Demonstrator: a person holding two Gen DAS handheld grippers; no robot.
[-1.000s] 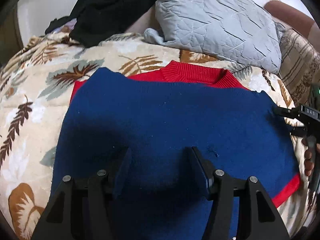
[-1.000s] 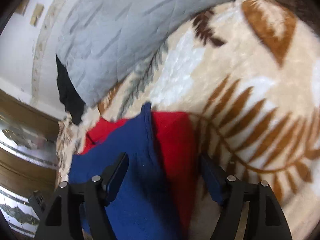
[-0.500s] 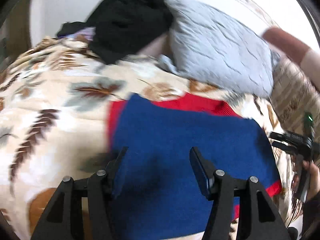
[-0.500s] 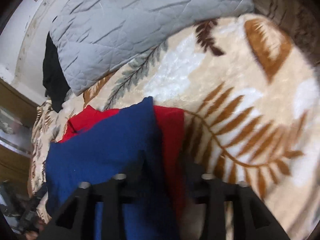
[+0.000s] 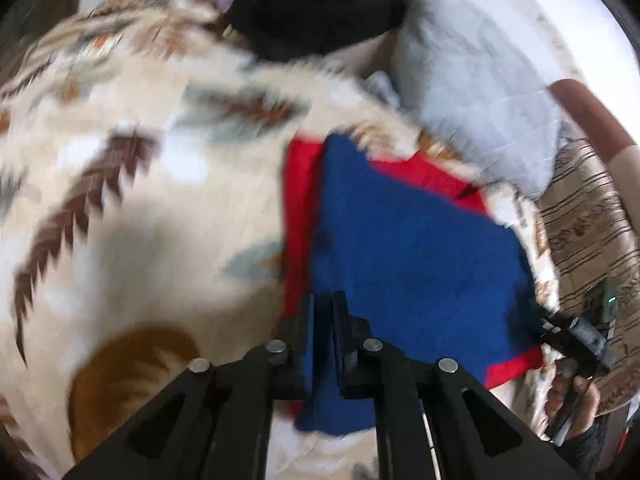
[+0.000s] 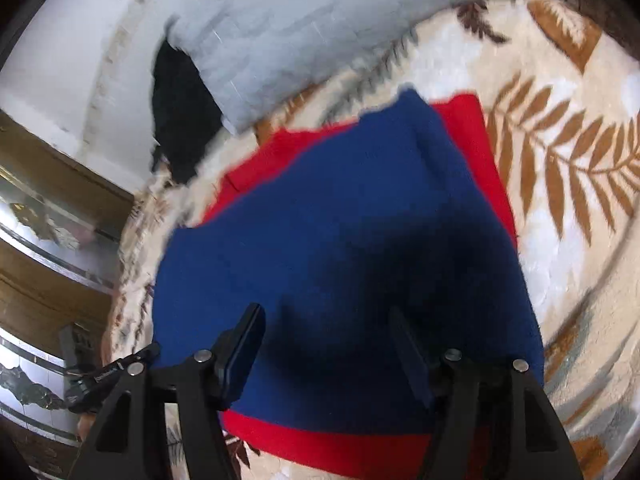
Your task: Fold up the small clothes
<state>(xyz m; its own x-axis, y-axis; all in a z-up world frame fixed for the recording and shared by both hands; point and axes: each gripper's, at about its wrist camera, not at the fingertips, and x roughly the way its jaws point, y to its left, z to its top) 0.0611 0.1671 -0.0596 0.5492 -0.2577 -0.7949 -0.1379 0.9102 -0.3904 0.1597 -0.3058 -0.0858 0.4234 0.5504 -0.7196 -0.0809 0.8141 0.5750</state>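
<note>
Blue garment (image 5: 412, 248) edge pinched in just-closed left hand-held gripper (image 5: 323, 308); right hand-held gripper (image 6: 328, 336) open above.

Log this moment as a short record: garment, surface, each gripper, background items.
garment: blue and red sweater, lying flat, red edges showing under the blue
surface: leaf-print blanket
left gripper: jaws have just closed, pinching the sweater's left edge
right gripper: open, over the blue panel, pads not pressing on it
background: grey quilted pillow, black garment beside it
</note>
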